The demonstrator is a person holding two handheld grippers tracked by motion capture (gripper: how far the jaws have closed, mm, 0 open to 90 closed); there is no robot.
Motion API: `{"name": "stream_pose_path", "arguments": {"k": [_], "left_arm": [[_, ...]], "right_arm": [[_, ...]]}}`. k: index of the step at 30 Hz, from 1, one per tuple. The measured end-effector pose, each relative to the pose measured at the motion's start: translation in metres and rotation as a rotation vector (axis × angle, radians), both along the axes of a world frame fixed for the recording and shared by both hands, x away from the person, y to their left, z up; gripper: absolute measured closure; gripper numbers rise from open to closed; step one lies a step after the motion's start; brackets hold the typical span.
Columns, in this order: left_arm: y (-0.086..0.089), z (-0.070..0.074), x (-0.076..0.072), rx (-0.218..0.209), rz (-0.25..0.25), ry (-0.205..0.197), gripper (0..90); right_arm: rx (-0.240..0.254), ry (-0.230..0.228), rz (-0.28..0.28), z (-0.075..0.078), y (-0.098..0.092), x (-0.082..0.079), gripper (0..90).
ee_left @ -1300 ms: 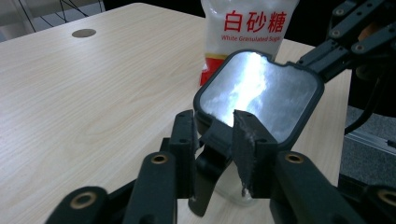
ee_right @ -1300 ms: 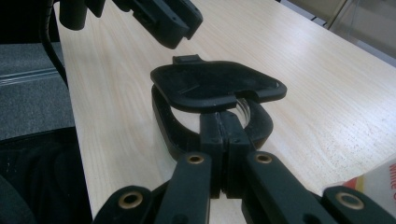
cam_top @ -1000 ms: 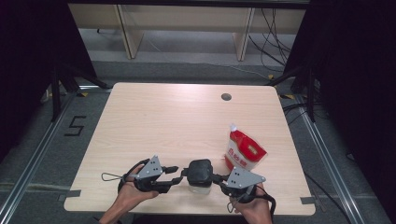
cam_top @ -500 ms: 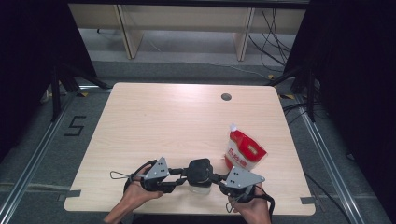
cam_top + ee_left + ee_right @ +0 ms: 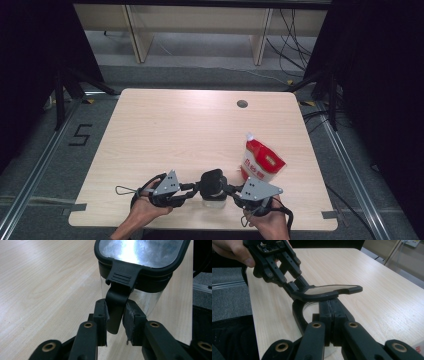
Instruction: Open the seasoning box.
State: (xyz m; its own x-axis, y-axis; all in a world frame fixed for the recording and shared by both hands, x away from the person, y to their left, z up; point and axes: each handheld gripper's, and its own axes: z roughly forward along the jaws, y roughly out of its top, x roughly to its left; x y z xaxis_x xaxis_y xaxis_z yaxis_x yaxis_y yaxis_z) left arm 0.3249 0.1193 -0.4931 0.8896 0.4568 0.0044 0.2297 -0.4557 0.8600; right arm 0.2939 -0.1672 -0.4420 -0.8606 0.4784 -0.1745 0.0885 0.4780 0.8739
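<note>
A clear container (image 5: pixel 213 200) with a black lid (image 5: pixel 212 180) stands near the table's front edge between my two grippers. In the left gripper view the lid (image 5: pixel 140 250) has a black clasp (image 5: pixel 117 297) hanging down. My left gripper (image 5: pixel 115 317) has just been closing, and both pads now touch that clasp. From the high view it (image 5: pixel 196 189) reaches in from the left. My right gripper (image 5: pixel 329 303) is shut, its tips tucked under the lid's rim (image 5: pixel 324 291) on the opposite side (image 5: pixel 228 191). Whether anything thin is pinched there is hidden.
A red and white pouch (image 5: pixel 261 162) stands just right of the container, behind the right gripper. A round cable hole (image 5: pixel 242 104) sits at the table's (image 5: pixel 175 130) far right. Dark floor and rails flank the table; shelving stands behind.
The left gripper's jaws have narrowed onto the lid's clasp. Both hands and the container stay where they were.
</note>
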Motion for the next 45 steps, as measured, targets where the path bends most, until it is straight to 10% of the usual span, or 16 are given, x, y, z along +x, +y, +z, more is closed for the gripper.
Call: {"name": "stream_pose_path", "arguments": {"k": [45], "left_arm": [[0.0, 0.001, -0.007, 0.007, 0.01, 0.009, 72.7]], "right_arm": [[-0.012, -0.055, 0.105, 0.024, 0.059, 0.004, 90.0]]}}
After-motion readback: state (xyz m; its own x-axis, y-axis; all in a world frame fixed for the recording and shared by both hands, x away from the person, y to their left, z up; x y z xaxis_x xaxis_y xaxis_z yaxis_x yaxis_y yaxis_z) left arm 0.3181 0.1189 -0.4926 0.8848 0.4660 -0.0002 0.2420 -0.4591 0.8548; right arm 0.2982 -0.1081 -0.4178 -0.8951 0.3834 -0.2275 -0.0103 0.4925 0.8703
